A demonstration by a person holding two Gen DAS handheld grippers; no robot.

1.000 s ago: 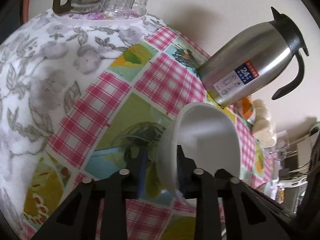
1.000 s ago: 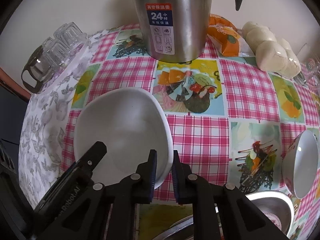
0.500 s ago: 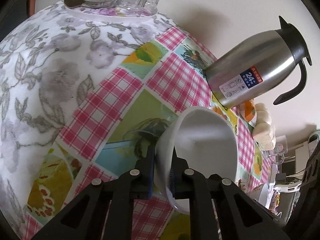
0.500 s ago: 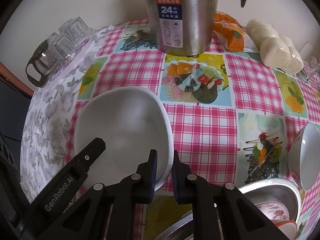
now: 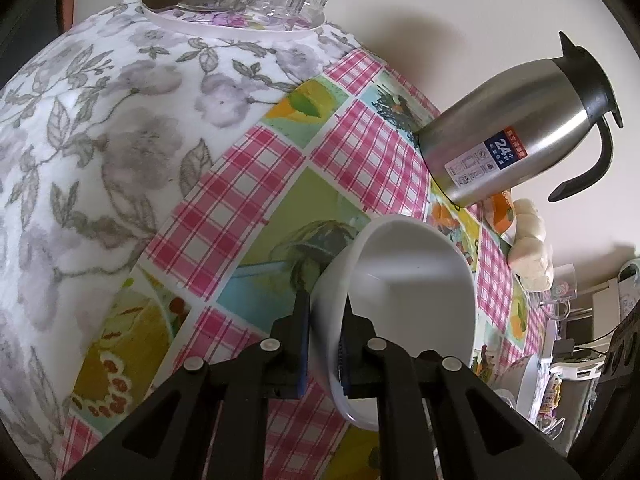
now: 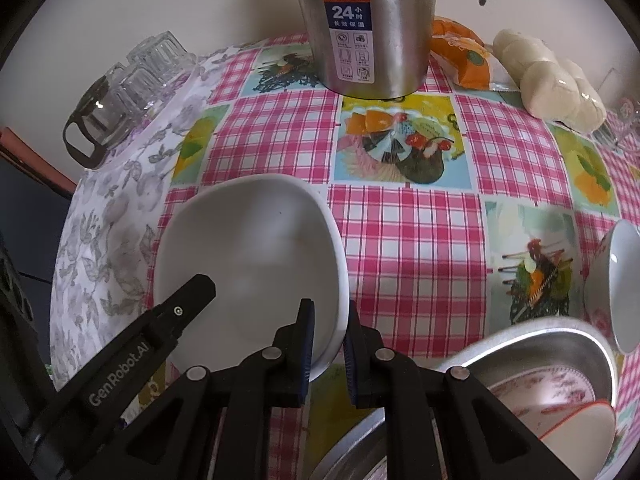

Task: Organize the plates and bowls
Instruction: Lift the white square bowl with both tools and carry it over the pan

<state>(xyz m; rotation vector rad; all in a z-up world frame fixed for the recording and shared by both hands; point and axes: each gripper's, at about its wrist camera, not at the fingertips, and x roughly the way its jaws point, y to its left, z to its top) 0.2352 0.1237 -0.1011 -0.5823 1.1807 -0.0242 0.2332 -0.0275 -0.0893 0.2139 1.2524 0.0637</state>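
A plain white bowl (image 5: 416,280) is held by both grippers over the checked tablecloth. My left gripper (image 5: 325,320) is shut on its left rim. My right gripper (image 6: 329,324) is shut on its right rim, and the bowl (image 6: 248,264) fills the lower left of the right wrist view. The left gripper's finger (image 6: 176,312) shows there across the bowl. A floral bowl (image 6: 616,284) lies tilted at the right. A metal basin (image 6: 532,344) at the lower right holds patterned dishes (image 6: 560,400).
A steel thermos jug (image 6: 368,24) stands at the back of the table. A tray of glasses and a glass jug (image 6: 120,96) sits at the back left on a floral cloth. An orange packet (image 6: 460,56) and bagged buns (image 6: 552,80) lie at the back right.
My left gripper has closed from open onto the bowl's rim. Both views have pulled back a little from the table with the bowl in them.
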